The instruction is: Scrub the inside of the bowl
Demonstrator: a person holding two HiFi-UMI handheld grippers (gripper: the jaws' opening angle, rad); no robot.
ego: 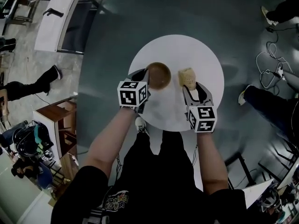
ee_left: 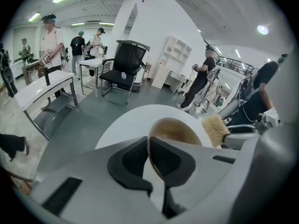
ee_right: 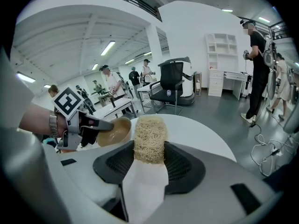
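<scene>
A brown bowl (ego: 159, 75) stands on the round white table (ego: 205, 59). My left gripper (ego: 145, 76) is shut on the bowl's near-left rim; in the left gripper view the rim (ee_left: 154, 146) runs between the dark pads (ee_left: 128, 160). A tan fibrous scrubber (ego: 187, 77) hangs just right of the bowl, outside it. My right gripper (ego: 189, 86) is shut on it. In the right gripper view the scrubber (ee_right: 149, 139) stands upright between the jaws, with the bowl (ee_right: 114, 130) and left gripper (ee_right: 79, 125) to its left.
The table's rim (ego: 140, 59) drops to grey floor all round. A person's legs (ego: 266, 104) stand to the right, another leg (ego: 32, 85) to the left. Cables (ego: 273, 64) lie at the right. A desk (ego: 58, 17) and an office chair (ee_left: 124, 66) stand beyond.
</scene>
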